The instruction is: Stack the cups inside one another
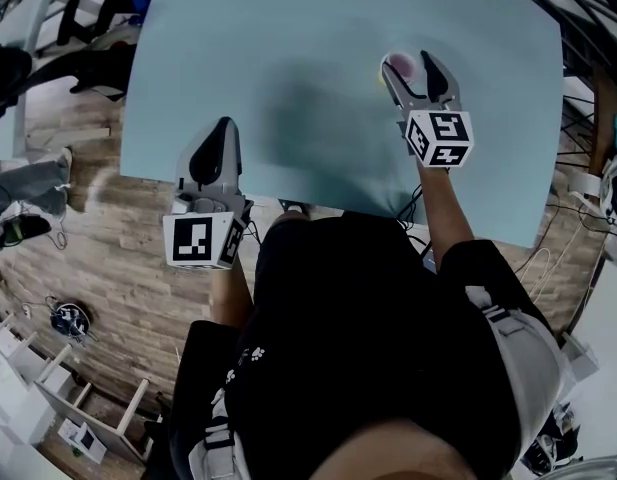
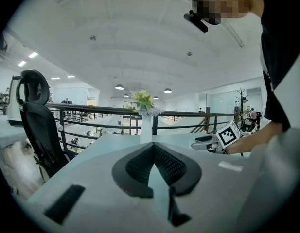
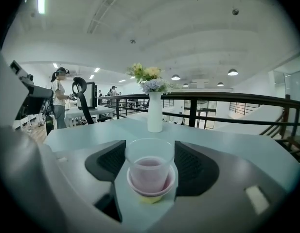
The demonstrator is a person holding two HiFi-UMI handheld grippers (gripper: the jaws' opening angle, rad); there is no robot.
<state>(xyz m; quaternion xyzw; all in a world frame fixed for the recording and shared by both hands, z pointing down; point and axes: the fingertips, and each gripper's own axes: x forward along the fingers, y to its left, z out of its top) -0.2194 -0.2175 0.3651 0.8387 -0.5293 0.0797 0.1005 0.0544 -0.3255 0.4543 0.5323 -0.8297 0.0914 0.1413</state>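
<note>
Our right gripper clamps a clear cup nested in a pink cup, itself in a yellow cup. Our left gripper is closed, empty

A clear cup, gripped between the right gripper's jaws, sits nested in a pink cup atop a yellow cup; a vase stands beyond.

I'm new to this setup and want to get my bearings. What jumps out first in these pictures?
A clear cup nested in a pink cup is gripped between the fingers of the right gripper, over the right side of the pale blue table. A white vase of flowers stands at the table's far edge. The left gripper hangs shut and empty at the near edge.
</note>
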